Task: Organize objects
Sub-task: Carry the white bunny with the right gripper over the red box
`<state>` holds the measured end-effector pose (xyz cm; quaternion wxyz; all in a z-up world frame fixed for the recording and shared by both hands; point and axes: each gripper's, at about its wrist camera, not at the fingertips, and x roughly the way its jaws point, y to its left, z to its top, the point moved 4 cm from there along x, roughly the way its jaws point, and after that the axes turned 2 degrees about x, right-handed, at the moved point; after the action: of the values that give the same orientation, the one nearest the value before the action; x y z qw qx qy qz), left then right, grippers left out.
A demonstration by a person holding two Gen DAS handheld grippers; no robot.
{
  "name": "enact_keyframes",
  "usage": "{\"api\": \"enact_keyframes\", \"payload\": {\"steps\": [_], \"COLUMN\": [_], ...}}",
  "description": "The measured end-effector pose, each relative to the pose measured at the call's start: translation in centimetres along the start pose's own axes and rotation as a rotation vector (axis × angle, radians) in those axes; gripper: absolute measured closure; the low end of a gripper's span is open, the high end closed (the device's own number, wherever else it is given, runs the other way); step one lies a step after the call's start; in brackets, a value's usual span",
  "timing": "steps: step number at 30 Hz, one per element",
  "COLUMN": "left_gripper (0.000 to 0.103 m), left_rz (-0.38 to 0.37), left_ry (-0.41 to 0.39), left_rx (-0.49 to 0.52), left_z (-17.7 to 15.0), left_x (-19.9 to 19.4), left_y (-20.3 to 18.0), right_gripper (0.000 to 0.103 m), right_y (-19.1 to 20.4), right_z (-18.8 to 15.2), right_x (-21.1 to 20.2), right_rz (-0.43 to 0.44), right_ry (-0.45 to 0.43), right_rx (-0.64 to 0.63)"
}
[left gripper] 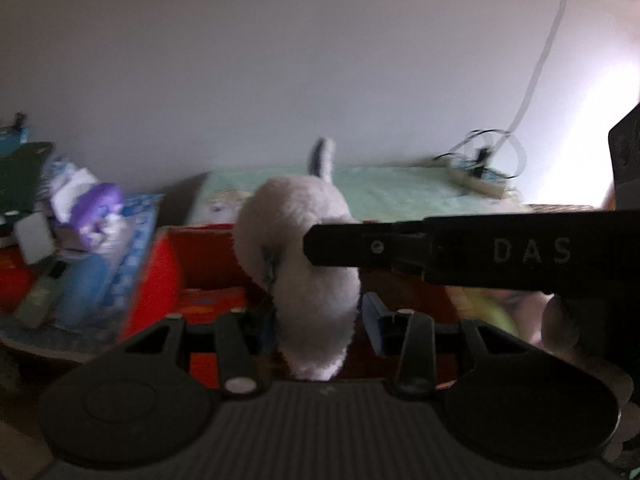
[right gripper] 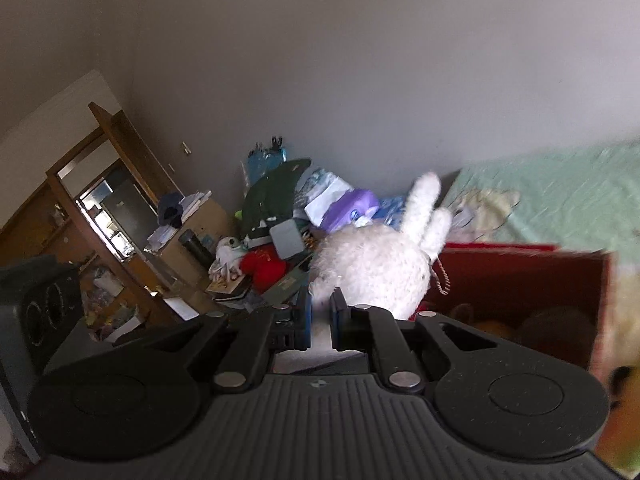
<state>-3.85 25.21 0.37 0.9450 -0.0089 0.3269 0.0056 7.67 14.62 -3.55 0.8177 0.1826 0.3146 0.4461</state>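
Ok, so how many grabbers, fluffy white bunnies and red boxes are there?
Grabbers: 2, the left gripper and the right gripper, both clamped on the toy
white plush bunny: 1
red box: 1
Total: 4

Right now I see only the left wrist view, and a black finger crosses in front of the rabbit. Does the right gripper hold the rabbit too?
Observer: Yes. In the right wrist view the right gripper is shut on white fur of the rabbit.
Operator: Is something already inside the red box?
Observer: Yes. The box holds soft things, brown and yellowish, low inside.
Operator: What is beyond the pile at the left?
Observer: Past the pile there is an open wooden doorway.
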Motion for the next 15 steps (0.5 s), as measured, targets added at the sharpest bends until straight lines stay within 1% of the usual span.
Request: {"api": "enact_keyframes", "payload": {"steps": [3, 5, 8, 12, 15], "left_gripper": [0.061, 0.063, 0.064, 0.064, 0.064], "left_rz": [0.042, 0.078, 0.117, 0.148, 0.152], "left_ry": [0.025, 0.044, 0.074, 0.108, 0.125], "left_rx": [-0.011, -0.008, -0.004, -0.002, 0.014], "left_z": [-0.3, -0.6, -1.2, -1.7, -2.3], "left_x": [1.3, 2.0, 3.0, 4.3, 5.0], "left_y": [3.0, 4.9, 7.0, 8.9, 9.3], "right_gripper": [0.093, 0.093, 0.093, 0.093, 0.093], "right_y": [0.1, -0.1, -0.8, -1.8, -2.6], "right_z": [-0.5, -0.8, -1.4, -2.1, -2.6], "right_x": [2.7, 4.3, 6.2, 7.8, 7.8], "right_rz": [0.021, 0.030, 0.049, 0.049, 0.033], "right_ry": [0.023, 0.038, 0.053, 0.070, 0.085], "right_rx": [0.032, 0.058, 0.110, 0.162, 0.200]}}
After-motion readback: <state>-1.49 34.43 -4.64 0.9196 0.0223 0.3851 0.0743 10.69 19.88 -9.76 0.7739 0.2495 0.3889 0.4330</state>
